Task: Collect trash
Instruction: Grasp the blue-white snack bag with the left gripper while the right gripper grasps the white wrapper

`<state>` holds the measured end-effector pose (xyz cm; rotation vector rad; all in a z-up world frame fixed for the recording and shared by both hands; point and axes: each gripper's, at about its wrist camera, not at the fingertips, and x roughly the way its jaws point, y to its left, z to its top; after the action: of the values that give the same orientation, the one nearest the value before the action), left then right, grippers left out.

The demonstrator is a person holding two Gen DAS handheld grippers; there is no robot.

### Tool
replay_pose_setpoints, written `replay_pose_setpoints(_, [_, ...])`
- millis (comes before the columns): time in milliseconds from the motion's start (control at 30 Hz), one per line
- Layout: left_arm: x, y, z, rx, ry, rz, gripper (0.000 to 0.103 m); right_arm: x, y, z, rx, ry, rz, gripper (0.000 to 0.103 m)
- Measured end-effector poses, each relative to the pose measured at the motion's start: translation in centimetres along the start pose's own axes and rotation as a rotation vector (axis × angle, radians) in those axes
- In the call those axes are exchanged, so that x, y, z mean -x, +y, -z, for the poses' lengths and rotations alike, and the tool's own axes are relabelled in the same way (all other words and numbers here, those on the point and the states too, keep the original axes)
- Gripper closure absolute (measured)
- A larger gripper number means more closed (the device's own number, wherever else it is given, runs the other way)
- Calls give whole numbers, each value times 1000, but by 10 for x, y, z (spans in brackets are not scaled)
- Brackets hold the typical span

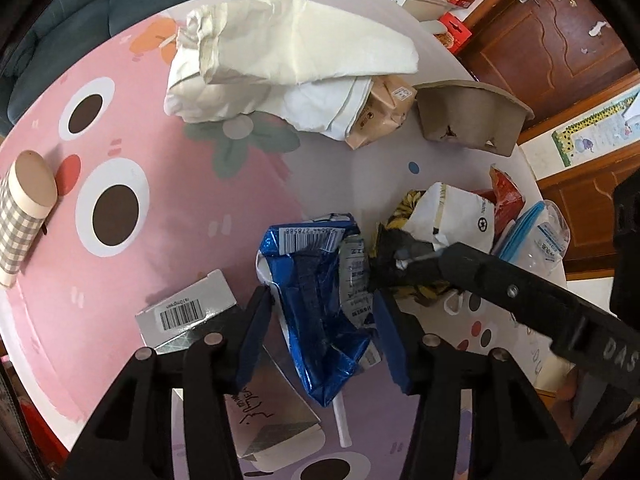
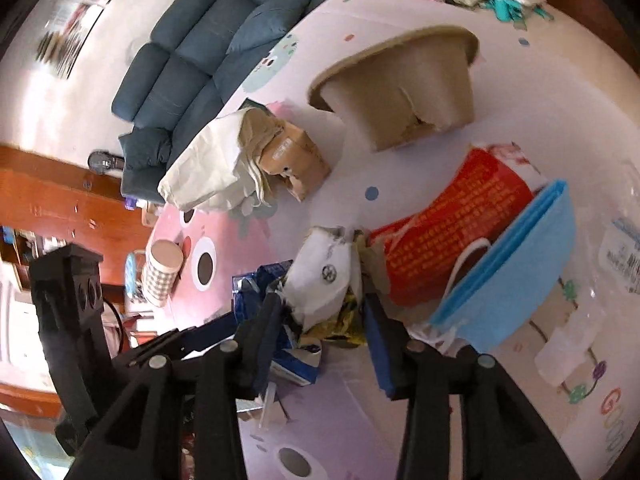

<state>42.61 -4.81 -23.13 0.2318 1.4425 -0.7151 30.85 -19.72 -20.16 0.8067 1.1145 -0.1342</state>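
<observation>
Left tool (image 1: 320, 304): jaws partly open, straddling a crumpled blue wrapper (image 1: 316, 300) that lies on the tabletop (image 1: 180, 184). The pads stand beside the wrapper's edges; whether they press it cannot be told.

Right tool (image 2: 320, 316): jaws partly open around a crumpled white wrapper (image 2: 320, 276) with yellow-black foil (image 2: 344, 320) under it; no firm grip is visible. In the left view its finger reaches in from the right, its tip at this same pile.

Other trash on the tabletop: red bag (image 2: 448, 228) and blue packet (image 2: 516, 268) just right of the white wrapper; brown paper tray (image 1: 468, 116) upturned beyond; white bag (image 1: 288, 64) over a brown package (image 1: 380, 116); silver carton (image 1: 188, 316) beside the left tool; checked cup (image 1: 24, 208) lying on its side at the left edge.
</observation>
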Motion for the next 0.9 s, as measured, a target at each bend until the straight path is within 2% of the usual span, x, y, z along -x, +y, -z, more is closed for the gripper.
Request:
replay_pose_setpoints(133, [-3, -1, 2, 15, 11, 13, 59, 11, 4, 3, 53, -23, -12, 65])
replay_pose_setpoints(200, [-4, -1, 5, 23, 23, 19, 71, 15, 3, 4, 60, -29, -28, 65])
replay_pose_setpoints(267, [-7, -3, 9, 32, 40, 28, 77, 17, 3, 5, 75, -30, -29, 66])
replay_pose_setpoints(433, [-15, -4, 17, 71, 60, 74, 78, 18, -1, 10, 83, -18, -36, 66])
replay_pose_setpoints(600, [-17, -10, 18, 67, 53, 65, 76, 19, -7, 16, 70, -16, -40, 66])
replay_pose_setpoints(700, [-15, -13, 19, 81, 45, 66, 79, 25, -7, 19, 76, -25, -46, 66])
replay_pose_setpoints(900, [2, -20, 33, 97, 1, -7, 83, 45, -3, 31, 120, -38, -47, 66])
